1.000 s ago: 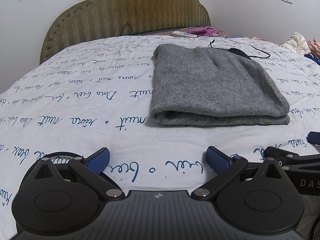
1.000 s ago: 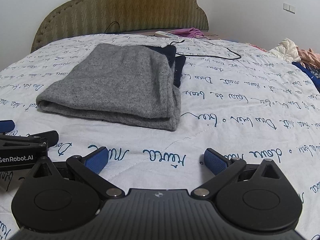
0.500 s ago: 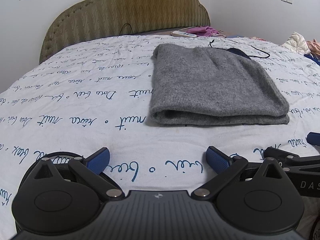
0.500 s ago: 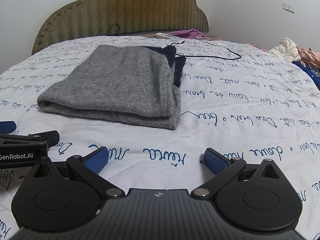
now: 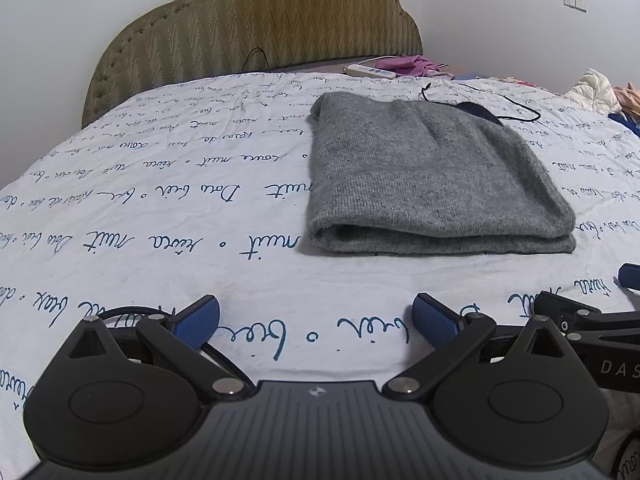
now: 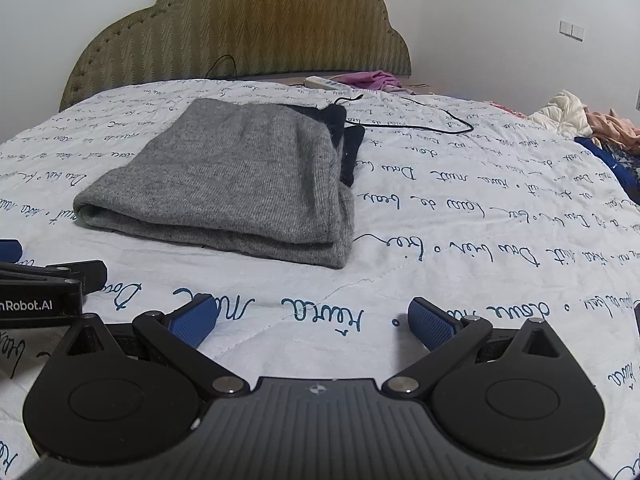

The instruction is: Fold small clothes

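A bed (image 5: 120,208) with a white script-printed cover carries a folded grey sweater (image 5: 424,176) near its middle, well short of the headboard (image 5: 256,24). The sweater's long axis runs toward the headboard, its folded edge facing both grippers. The left gripper (image 5: 316,314) and right gripper (image 6: 312,316) rest side by side, spread wide and empty, apart from the sweater. It lies forward-right of the left one, forward-left of the right, about equally near.
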A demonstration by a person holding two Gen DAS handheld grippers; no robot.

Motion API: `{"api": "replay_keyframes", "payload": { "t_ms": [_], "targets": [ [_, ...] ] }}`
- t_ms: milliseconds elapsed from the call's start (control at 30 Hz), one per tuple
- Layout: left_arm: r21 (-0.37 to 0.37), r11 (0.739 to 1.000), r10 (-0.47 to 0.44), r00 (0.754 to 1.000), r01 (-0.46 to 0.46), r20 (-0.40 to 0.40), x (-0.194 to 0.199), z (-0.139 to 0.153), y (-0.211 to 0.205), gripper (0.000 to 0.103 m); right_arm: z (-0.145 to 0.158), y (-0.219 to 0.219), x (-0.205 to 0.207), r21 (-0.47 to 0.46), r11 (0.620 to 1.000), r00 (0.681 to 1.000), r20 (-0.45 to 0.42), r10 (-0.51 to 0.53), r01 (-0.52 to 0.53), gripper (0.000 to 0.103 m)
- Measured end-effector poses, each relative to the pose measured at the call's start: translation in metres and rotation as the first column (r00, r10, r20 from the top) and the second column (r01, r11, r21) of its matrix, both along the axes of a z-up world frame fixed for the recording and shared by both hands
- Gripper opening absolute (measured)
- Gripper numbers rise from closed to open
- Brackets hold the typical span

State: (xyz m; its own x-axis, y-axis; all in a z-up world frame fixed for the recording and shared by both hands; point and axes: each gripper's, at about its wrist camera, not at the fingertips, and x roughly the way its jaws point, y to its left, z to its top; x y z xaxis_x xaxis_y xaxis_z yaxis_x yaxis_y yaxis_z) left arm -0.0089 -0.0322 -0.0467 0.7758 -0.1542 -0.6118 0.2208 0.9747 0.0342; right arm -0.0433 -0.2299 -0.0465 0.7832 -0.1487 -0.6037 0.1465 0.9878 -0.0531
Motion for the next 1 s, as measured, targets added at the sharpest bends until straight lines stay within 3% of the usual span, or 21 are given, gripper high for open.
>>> {"api": "replay_keyframes", "payload": {
  "t_ms": [1000],
  "targets": [
    [0.002, 1.000, -0.006, 1.000, 0.006, -0.009, -0.0015, 0.0017, 0.0043, 0.103, 0.0019, -0.0033, 0.0007, 0.018, 1.000, 1.000, -0.003, -0.020, 0.020, 0.103]
  ]
}}
